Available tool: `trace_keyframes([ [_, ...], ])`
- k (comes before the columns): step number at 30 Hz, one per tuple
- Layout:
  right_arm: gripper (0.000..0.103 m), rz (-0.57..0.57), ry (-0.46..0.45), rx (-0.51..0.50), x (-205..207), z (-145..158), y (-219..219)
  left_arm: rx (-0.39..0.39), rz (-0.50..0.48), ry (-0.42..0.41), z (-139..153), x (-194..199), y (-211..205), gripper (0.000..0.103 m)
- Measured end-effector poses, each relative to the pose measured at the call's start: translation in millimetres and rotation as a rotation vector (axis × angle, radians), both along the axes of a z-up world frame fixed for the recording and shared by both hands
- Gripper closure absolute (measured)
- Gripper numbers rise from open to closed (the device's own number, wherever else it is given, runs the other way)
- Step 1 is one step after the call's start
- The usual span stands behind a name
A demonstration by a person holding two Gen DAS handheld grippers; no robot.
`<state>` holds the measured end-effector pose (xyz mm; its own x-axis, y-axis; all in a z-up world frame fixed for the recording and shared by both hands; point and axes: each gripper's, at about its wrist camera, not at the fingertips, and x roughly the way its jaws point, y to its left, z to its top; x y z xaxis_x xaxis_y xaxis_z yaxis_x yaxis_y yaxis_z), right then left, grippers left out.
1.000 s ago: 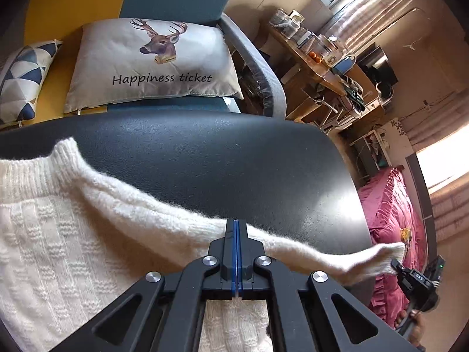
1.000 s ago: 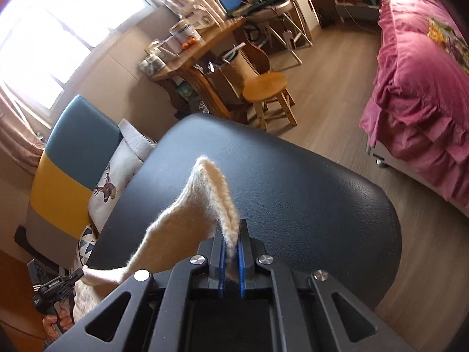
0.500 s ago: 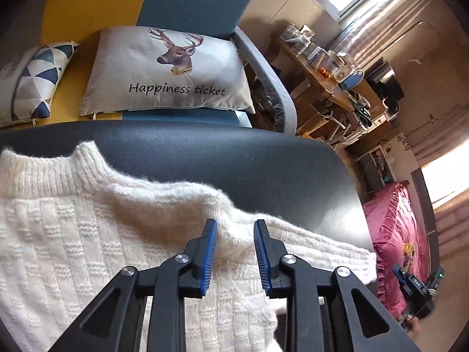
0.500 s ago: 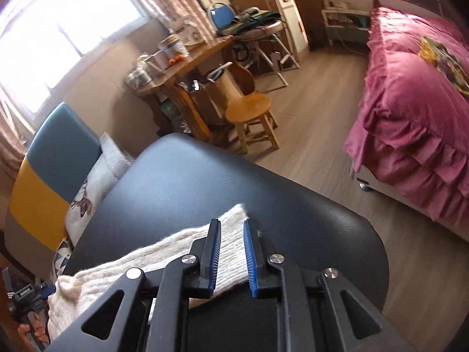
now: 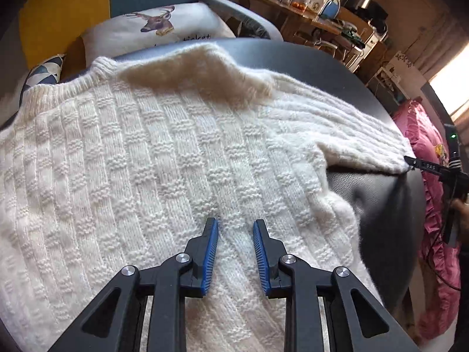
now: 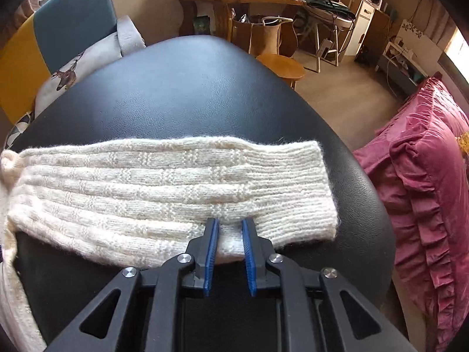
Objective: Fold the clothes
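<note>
My left claw (image 5: 235,225) stands slightly parted, gripping nothing, its tips poised over the body of the white knitted sweater (image 5: 140,161). My right claw (image 6: 229,224) is likewise released, its jaws straddling the near edge of the sleeve (image 6: 176,184), which lies flat across the black counter (image 6: 187,88).

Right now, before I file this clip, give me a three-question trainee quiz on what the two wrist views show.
1. True or false: the sleeve lies flat on the black table.
2. The jaws of the right gripper are: A) clamped on the sleeve, B) apart, C) out of view.
3. What animal is printed on the cushion behind the sweater?

Key: 1 true; 2 B; 3 a deer.
</note>
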<state>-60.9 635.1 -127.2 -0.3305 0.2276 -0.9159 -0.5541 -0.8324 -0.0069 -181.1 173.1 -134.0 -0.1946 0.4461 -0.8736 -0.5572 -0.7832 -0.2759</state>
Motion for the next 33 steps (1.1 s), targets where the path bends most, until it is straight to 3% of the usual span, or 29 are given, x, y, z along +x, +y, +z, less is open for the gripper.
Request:
trace_keyframes([
  [2, 0.087, -0.004, 0.008, -0.008, -0.3, 5.2, -0.7, 0.046, 0.024, 0.016, 14.4, -10.5, -8.2, 0.077],
  [5, 0.085, 0.005, 0.058, -0.032, -0.9, 17.8, -4.6, 0.072, 0.023, 0.117, 48.4, -36.5, -19.9, 0.077],
  [9, 0.085, 0.187, 0.215, -0.218, -28.3, 41.2, -37.4, -0.069, -0.071, 0.348, 78.1, -77.3, -14.3, 0.076],
  [11, 0.085, 0.294, 0.234, -0.276, -52.3, 46.0, -62.1, -0.125, -0.135, 0.388, 77.7, -98.6, -6.1, 0.076],
  [16, 0.085, 0.494, 0.200, -0.376, -109.9, 42.5, -137.0, -0.160, -0.311, 0.342, 56.1, -132.3, 17.7, 0.076],
  [20, 0.085, 0.605, 0.116, -0.363, -137.0, 25.0, -170.5, -0.144, -0.379, 0.265, 37.0, -150.6, 32.7, 0.075],
  [26, 0.085, 0.649, 0.101, -0.349, -149.9, 11.4, -179.2, -0.149, -0.443, 0.225, 21.9, -170.9, 42.9, 0.074],
  [33, 0.085, 0.598, 0.038, -0.264, -155.4, -3.2, -169.1, -0.176, -0.516, 0.178, 4.7, -175.2, 65.8, 0.072],
])
